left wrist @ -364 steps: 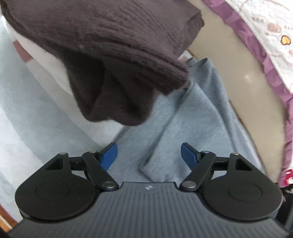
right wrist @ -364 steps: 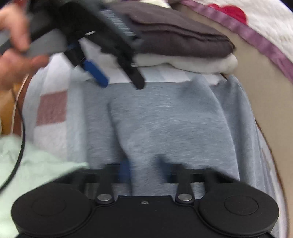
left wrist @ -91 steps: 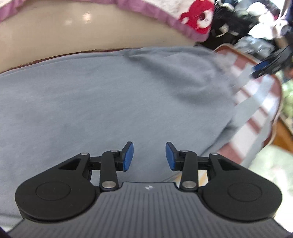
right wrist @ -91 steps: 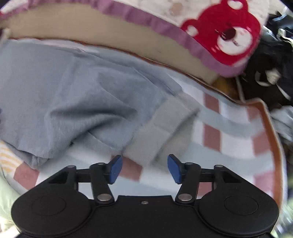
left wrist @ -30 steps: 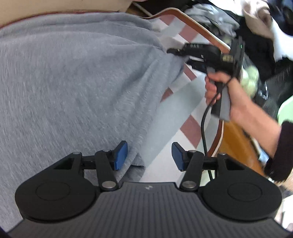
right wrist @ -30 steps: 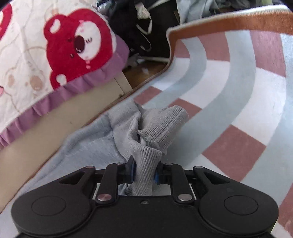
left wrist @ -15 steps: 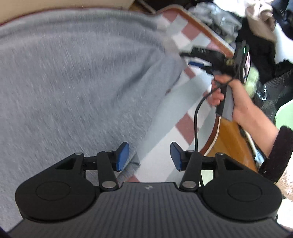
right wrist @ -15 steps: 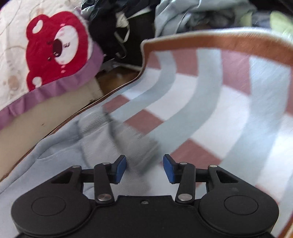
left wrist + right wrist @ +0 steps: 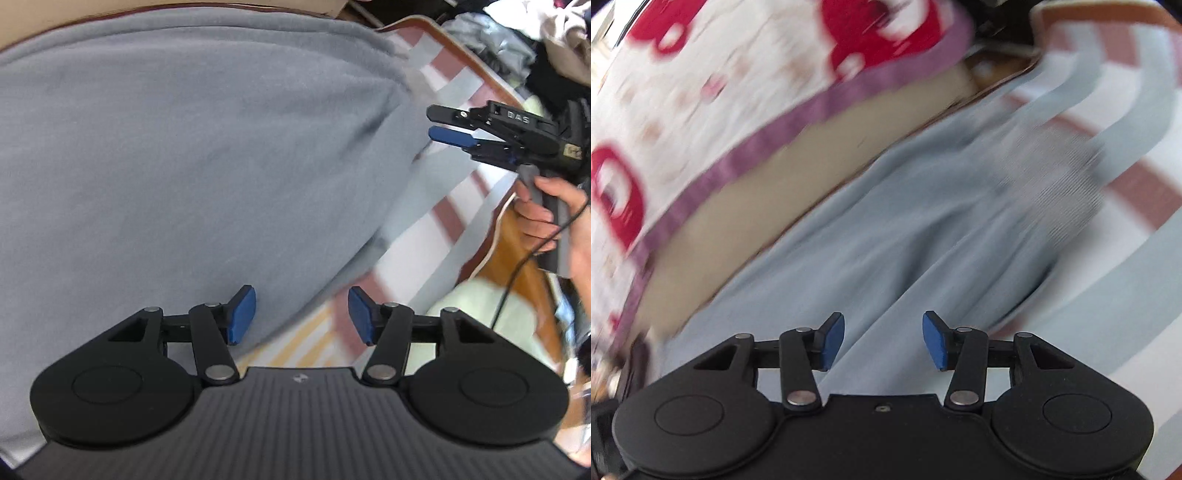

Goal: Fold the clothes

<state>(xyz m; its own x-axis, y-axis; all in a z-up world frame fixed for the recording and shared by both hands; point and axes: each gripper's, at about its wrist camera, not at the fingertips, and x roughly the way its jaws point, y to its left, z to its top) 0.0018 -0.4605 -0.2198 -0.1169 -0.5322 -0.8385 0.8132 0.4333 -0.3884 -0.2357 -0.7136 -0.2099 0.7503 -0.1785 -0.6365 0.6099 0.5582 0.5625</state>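
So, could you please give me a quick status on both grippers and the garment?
Left gripper open, empty. Right gripper just opened, empty, over grey sweatshirt. Sweatshirt flat on striped blanket, unfolded. Nothing in the way.

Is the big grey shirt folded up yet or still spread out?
Spread out. The grey shirt lies flat and wide across the striped mat, and neither gripper holds it.

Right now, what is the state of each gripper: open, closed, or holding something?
Left gripper: open, holding nothing, over the edge of the grey sweatshirt.
Right gripper: open, holding nothing; its jaws have just been opening.
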